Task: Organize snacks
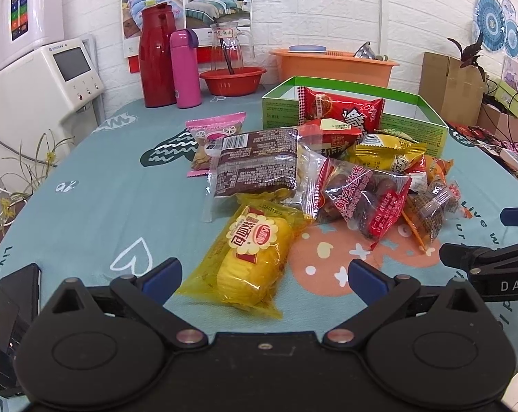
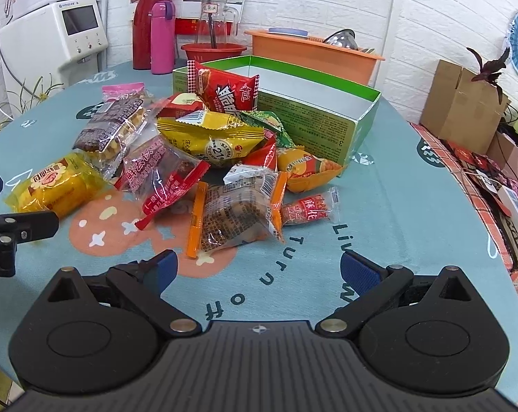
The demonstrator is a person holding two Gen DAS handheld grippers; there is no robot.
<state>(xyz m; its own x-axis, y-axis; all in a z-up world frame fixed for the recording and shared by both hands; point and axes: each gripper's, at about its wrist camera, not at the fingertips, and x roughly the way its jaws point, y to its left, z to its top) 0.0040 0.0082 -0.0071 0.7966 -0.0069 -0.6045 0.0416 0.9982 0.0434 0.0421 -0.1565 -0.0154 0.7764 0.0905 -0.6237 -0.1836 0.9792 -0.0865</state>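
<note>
Phone (image 1: 15, 322) beside left tool (image 1: 264, 274)

Glossy plastic snack packs (image 2: 221, 140), cloth tablecloth (image 2: 379, 206).

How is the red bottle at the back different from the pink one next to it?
The red bottle is taller and wider than the pink bottle. The red bottle has a handle and spout on top; the pink bottle has a purple cap. Both stand upright, side by side, on the table.

Bright, even indoor light with soft, faint shadows. Glare glints on the snack wrappers (image 1: 255, 257). Both views stay sharp, fisheye-bent at the edges with dark corners.
</note>
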